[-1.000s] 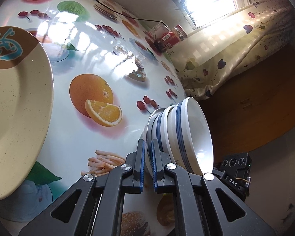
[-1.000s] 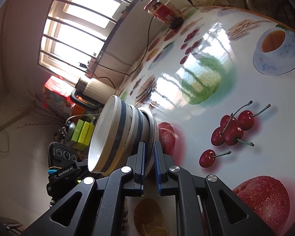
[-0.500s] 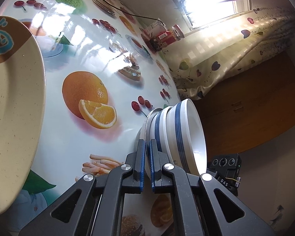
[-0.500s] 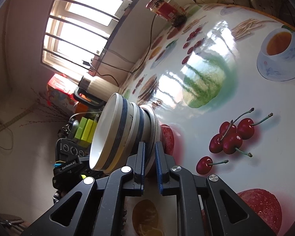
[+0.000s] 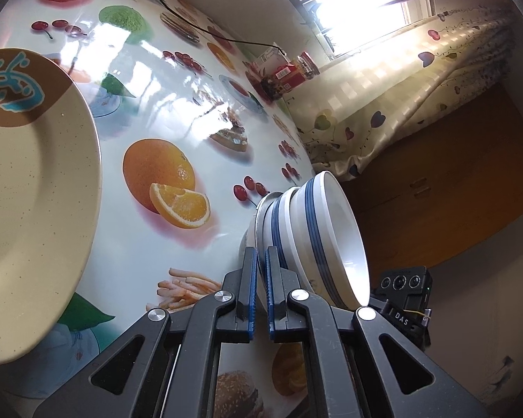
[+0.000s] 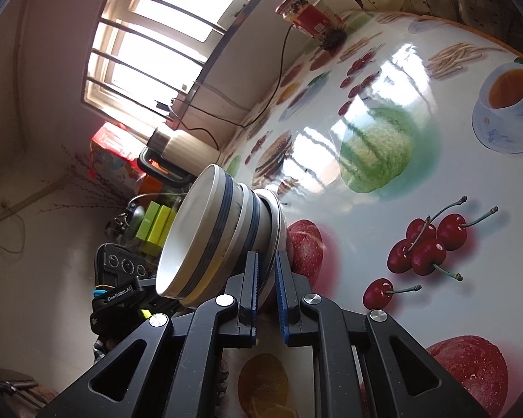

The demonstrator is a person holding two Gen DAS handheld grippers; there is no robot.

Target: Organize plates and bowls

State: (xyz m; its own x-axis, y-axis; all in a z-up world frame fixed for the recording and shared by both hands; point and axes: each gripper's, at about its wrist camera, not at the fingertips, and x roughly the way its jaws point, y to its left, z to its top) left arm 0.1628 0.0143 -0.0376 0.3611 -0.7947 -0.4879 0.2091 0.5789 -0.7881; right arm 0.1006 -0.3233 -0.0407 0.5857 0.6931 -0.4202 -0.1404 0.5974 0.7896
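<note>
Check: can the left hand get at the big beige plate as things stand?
Probably not yet. The left tongs are shut on the rim of the small plate carrying the stacked blue-striped bowls, shared with the right tongs. The beige plate lies unobstructed alongside, but that load must go down first.

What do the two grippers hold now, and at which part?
Both the left gripper and the right gripper clamp the small plate under the stacked bowls, at opposite rims.

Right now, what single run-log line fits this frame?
left gripper: shut on small plate | right gripper: shut on small plate | load: two stacked blue-banded white bowls | large beige plate: on table
</note>
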